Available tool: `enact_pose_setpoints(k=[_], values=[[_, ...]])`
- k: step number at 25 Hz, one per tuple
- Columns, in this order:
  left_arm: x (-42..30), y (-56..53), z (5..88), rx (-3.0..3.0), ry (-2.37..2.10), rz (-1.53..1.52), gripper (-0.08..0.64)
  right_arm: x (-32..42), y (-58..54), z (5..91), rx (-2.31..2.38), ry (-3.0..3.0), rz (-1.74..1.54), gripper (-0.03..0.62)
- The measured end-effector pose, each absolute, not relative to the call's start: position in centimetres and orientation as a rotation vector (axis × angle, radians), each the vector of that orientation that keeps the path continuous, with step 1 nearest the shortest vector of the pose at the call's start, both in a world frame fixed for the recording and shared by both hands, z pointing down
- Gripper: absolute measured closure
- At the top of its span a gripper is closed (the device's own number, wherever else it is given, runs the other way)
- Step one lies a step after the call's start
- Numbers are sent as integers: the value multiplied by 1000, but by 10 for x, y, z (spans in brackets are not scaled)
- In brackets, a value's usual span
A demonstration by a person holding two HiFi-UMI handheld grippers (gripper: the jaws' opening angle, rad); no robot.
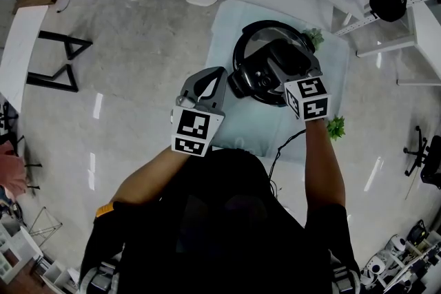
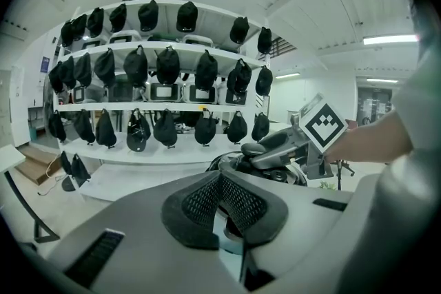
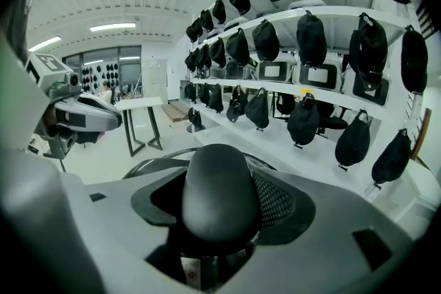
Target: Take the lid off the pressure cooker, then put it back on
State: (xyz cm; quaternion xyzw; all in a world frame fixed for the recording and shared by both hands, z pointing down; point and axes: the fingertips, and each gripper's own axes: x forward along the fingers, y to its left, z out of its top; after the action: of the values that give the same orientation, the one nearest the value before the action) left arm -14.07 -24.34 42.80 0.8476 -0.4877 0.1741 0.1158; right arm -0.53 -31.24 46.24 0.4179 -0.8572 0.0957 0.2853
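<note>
Bright, even and white throughout, lit from above by ceiling strips [image 2: 389, 40]. Pale streaks of glare on the floor [image 1: 96, 105] at left of the head view, with only weak shadows there. Soft sheen on the lid handle [image 3: 219, 189]. Strong fisheye bending, and black corners in both gripper views. Blurred along the bottom of both, sharper farther back. Dark, almost without detail, at lower centre of the head view.
</note>
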Motion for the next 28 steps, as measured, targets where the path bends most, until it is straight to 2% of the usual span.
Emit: enact_pose_setpoints(k=[8, 19, 28], values=[[-127, -232, 410, 2497, -1423, 461, 552, 13, -281, 419, 1305, -2335, 291, 302], [-73, -165, 393, 2473, -1459, 442, 552, 25, -175, 402, 1353, -2442, 359, 532], [-56, -102, 406, 2492, -1419, 499, 552, 17, -114, 410, 1332, -2460, 369, 557]])
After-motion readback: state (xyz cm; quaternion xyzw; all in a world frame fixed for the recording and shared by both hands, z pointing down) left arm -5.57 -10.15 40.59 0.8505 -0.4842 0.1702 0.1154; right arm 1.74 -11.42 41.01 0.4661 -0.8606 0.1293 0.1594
